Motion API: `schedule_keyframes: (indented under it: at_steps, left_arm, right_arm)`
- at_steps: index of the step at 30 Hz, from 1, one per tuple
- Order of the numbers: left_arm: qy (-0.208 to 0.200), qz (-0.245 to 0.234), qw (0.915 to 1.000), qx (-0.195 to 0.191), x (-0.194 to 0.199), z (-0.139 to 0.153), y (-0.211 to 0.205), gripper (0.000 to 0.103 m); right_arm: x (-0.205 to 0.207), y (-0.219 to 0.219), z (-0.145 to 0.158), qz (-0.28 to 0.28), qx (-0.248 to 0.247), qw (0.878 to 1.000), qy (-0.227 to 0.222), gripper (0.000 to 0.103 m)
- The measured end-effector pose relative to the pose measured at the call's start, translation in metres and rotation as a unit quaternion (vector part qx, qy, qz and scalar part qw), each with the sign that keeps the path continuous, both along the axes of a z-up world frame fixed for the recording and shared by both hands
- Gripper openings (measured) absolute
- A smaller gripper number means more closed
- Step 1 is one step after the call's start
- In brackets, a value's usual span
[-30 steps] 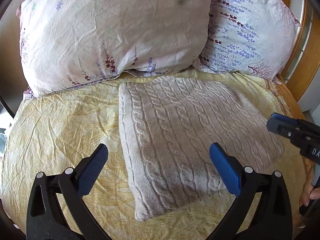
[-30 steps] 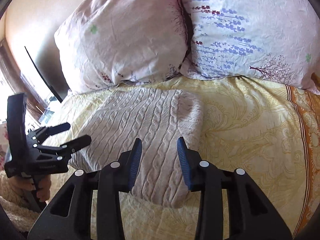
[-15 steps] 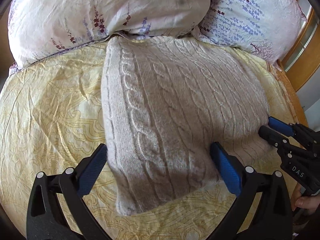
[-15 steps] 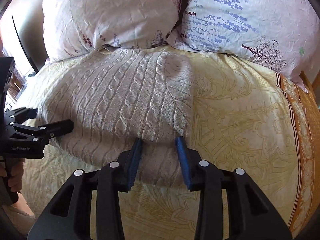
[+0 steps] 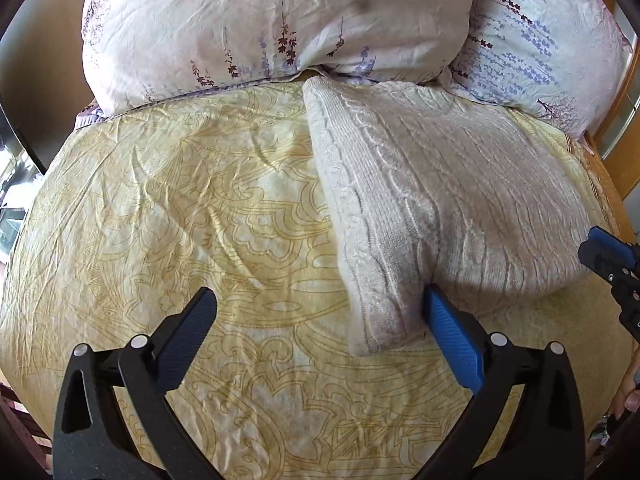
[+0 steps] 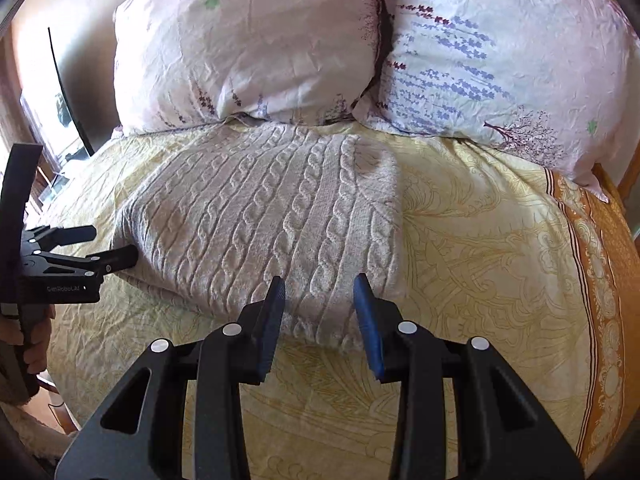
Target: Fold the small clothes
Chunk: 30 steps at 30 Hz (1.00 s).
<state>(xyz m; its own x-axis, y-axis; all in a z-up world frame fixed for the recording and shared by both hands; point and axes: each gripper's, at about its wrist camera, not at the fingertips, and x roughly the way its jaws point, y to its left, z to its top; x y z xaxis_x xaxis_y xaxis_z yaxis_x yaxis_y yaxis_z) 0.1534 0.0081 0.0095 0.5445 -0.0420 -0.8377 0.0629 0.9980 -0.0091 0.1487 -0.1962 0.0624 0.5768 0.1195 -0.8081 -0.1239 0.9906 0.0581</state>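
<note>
Both grippers have dropped toward the folded grey cable-knit sweater [image 6: 272, 216] on the yellow patterned bedspread [image 5: 180, 220] — left gripper [image 5: 320, 320] wide open around its corner, right gripper [image 6: 320, 304] part-open, astride its edge, pads not pressing.

From my left hand-held gripper [image 5: 320, 332] I look down on a bed [image 5: 180, 220] covered in a yellow patterned sheet. My jaws stand wide apart at the bottom of the frame. The left pad hangs over bare sheet, and the right blue pad sits just against the near corner of a folded grey cable-knit sweater [image 5: 432, 200], with that corner between the jaws. The sweater runs from the lower centre up to the right of the frame, its far end meeting two floral pillows [image 5: 280, 20] across the top. At the right edge the right hand-held gripper [image 5: 612, 256] pokes in beside the sweater's near edge, with fingertips [image 5: 628, 400] of a hand below it.
</note>
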Motion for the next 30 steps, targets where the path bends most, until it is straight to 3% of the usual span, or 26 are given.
schedule_keyframes:
  at_steps: [3,7,14,19,21,23,24,30]
  left_arm:
    - [0.015,-0.014,0.9997,-0.01,0.004,-0.01,0.007,0.101]
    - [0.026,-0.019,0.9989,-0.035,0.006,-0.016,0.016,0.101]
    - [0.012,-0.023,0.9997,-0.006,0.004,-0.013,0.007,0.101]
    - [0.002,-0.013,0.9997,0.021,-0.002,-0.002,-0.007,0.101]
    - [0.001,-0.01,0.9997,0.022,-0.005,0.002,-0.009,0.101]
    - [-0.004,-0.007,0.9997,0.021,-0.009,0.006,-0.01,0.101]
    - [-0.006,-0.005,0.9998,0.02,-0.011,0.008,-0.011,0.101]
    - [-0.031,0.011,0.9994,-0.006,-0.031,0.018,-0.003,0.101]
  right_arm:
    - [0.0,0.002,-0.015,0.004,-0.023,0.999,0.024,0.038]
    - [-0.002,0.006,-0.019,0.014,-0.046,0.999,0.022,0.038]
    - [-0.005,0.009,-0.025,0.022,-0.062,0.998,0.003,0.039]
    - [-0.005,0.003,-0.014,0.005,-0.038,0.999,0.003,0.04]
    - [-0.007,-0.001,-0.007,-0.011,-0.03,0.999,-0.005,0.049]
    - [-0.01,-0.006,0.001,-0.032,-0.037,0.999,-0.018,0.086]
    - [-0.012,-0.009,0.005,-0.044,-0.038,0.998,-0.026,0.092]
    - [-0.02,-0.023,0.013,-0.102,-0.065,0.992,-0.033,0.101]
